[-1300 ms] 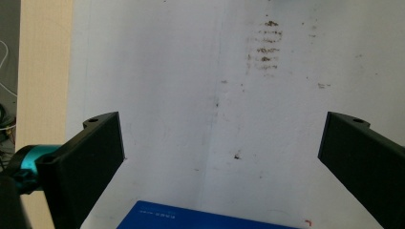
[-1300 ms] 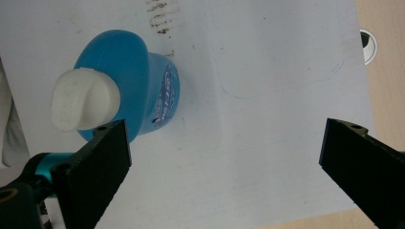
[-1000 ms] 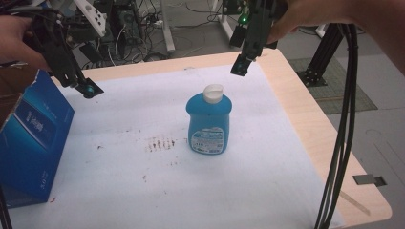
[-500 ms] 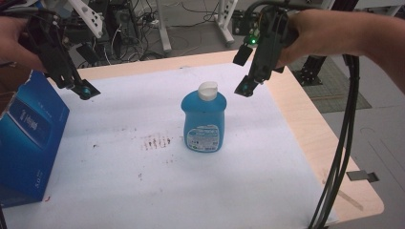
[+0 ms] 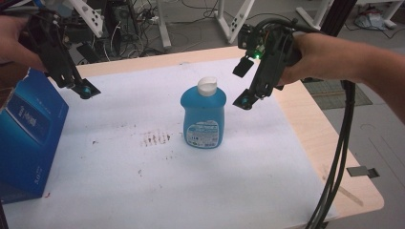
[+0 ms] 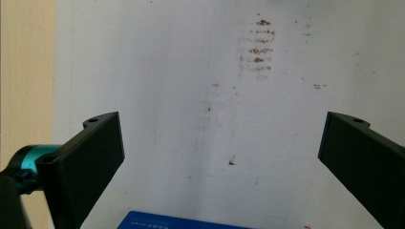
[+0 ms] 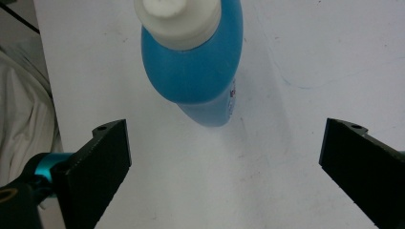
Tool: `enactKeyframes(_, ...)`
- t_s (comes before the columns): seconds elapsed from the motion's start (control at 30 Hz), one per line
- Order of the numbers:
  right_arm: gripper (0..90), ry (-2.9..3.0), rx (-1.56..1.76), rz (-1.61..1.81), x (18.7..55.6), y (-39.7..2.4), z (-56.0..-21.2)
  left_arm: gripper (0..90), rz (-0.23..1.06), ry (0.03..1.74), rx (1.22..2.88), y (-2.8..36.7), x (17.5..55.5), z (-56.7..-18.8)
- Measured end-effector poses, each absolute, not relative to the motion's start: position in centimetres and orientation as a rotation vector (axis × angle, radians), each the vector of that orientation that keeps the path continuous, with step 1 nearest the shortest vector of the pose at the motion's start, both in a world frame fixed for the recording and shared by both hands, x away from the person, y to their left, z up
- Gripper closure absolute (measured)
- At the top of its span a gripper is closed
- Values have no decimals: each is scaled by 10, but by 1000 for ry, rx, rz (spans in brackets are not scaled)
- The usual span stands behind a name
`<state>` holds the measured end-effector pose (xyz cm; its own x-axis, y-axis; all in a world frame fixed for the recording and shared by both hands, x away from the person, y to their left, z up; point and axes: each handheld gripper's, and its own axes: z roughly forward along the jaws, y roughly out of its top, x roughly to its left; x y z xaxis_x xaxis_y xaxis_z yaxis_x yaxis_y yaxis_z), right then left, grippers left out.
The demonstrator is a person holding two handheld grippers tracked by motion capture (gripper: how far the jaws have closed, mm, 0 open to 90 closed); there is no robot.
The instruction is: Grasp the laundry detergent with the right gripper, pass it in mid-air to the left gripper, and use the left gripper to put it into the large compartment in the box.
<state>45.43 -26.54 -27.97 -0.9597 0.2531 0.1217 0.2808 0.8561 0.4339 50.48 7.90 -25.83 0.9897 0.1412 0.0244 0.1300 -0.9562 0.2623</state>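
A blue bottle [image 5: 203,114] with a white cap stands upright in the middle of the white mat [image 5: 143,191]. My right gripper [image 5: 242,85] hovers just right of its cap, open, tilted down toward the mat. In the right gripper view the bottle [image 7: 196,52] lies ahead of the wide-apart jaws of that gripper [image 7: 224,162], with nothing between them. My left gripper [image 5: 76,83] hangs at the far left above the mat, open. In its own view the left gripper [image 6: 222,157] looks down on bare mat.
A large blue box [image 5: 26,133] stands at the left edge; its top edge [image 6: 181,222] shows just below the left jaws. Brown stains [image 5: 155,138] mark the mat left of the bottle. Black cables [image 5: 334,167] hang past the wooden table's right edge [image 5: 329,157].
My right gripper has come down and nearer, from the far table edge to just beside the bottle's cap. The left gripper has barely shifted.
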Motion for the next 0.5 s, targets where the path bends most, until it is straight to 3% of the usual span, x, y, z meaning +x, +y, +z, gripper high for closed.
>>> enactKeyframes(0.5, 29, -2921, -465, -828, 439, -273, -320, 16, 58, 201, 2868, 79, 503, -263)
